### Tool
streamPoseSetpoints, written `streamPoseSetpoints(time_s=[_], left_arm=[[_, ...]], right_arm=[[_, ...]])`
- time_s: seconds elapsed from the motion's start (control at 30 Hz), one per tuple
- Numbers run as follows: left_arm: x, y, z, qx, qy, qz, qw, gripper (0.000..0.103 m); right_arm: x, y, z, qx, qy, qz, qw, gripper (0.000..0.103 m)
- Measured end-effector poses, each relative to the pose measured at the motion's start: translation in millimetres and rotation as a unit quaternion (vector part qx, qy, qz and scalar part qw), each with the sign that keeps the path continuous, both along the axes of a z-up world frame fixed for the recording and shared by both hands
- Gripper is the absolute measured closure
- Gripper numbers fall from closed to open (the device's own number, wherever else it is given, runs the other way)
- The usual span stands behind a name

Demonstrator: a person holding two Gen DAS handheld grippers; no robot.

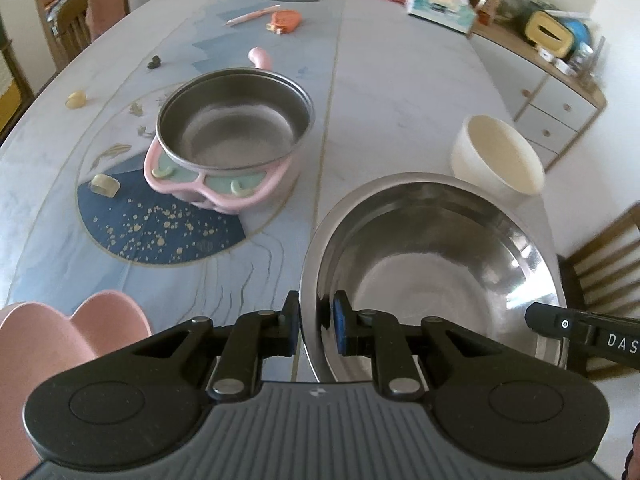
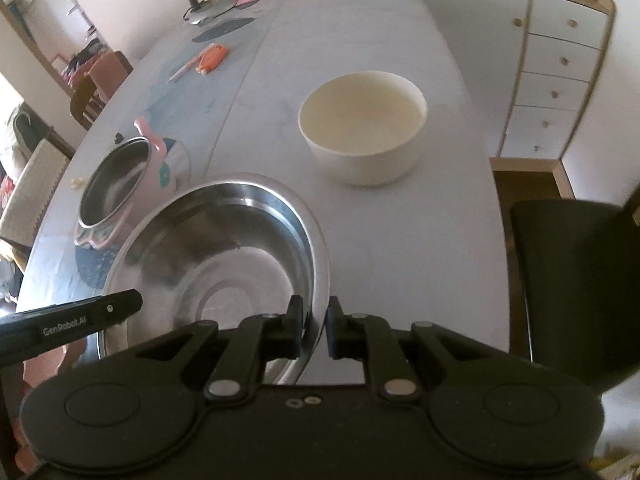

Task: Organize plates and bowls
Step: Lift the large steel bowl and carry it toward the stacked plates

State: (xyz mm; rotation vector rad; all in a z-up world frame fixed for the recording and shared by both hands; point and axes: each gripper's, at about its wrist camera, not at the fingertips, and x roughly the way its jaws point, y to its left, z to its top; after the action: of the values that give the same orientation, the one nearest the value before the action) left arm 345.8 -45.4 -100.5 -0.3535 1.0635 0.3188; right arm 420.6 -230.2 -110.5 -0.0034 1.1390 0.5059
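At the near edge of the worktop (image 1: 380,80) I have the large steel bowl (image 1: 436,264) pinched from both sides: my left gripper (image 1: 317,328) is clamped on its left rim, one pad outside the wall and one inside, and my right gripper (image 2: 313,326) is closed the same way on the right rim, with the thin metal edge running between its fingers. Each gripper is nearly shut, only the rim's thickness keeping the pads apart. Just beyond the steel bowl on the right stands a cream bowl (image 2: 362,128), upright and empty, near it but not touching. To the far left sits a smaller steel pan (image 1: 235,120) nested in a pink tray (image 1: 208,184) on the patterned cloth. A pink heart-shaped dish (image 1: 72,328) lies at the near left. Farther off I see an orange case (image 1: 285,21) beside a pen (image 1: 252,15), a tissue box (image 1: 440,2) at the far end, and a white drawer cabinet (image 2: 556,68) along the right.
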Motion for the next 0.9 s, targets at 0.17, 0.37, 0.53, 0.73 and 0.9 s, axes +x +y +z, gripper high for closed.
streamPoseSetpoints(time_s=[0.17,0.37,0.53,0.73,0.9], left_arm=[[-22,-11,7,-0.004,0.002,-0.034,0.9994,0.087],[-50,-23,8,-0.012,0.010,-0.077,0.9969,0.087],[-70,-35,6,-0.013,0.020,-0.118,0.9928,0.087],[-87,-44,-1,-0.010,0.029,-0.154,0.9876,0.087],[-100,-47,-5,-0.006,0.032,-0.172,0.9846,0.087]], right_arm=[[-32,-16,9,0.010,-0.003,-0.032,0.999,0.091],[-74,-30,12,0.009,-0.007,-0.066,0.998,0.091],[-105,-43,10,0.008,-0.004,-0.094,0.996,0.091],[-135,-55,2,0.011,0.007,-0.124,0.992,0.091],[-153,-58,-6,0.017,0.012,-0.138,0.990,0.091]])
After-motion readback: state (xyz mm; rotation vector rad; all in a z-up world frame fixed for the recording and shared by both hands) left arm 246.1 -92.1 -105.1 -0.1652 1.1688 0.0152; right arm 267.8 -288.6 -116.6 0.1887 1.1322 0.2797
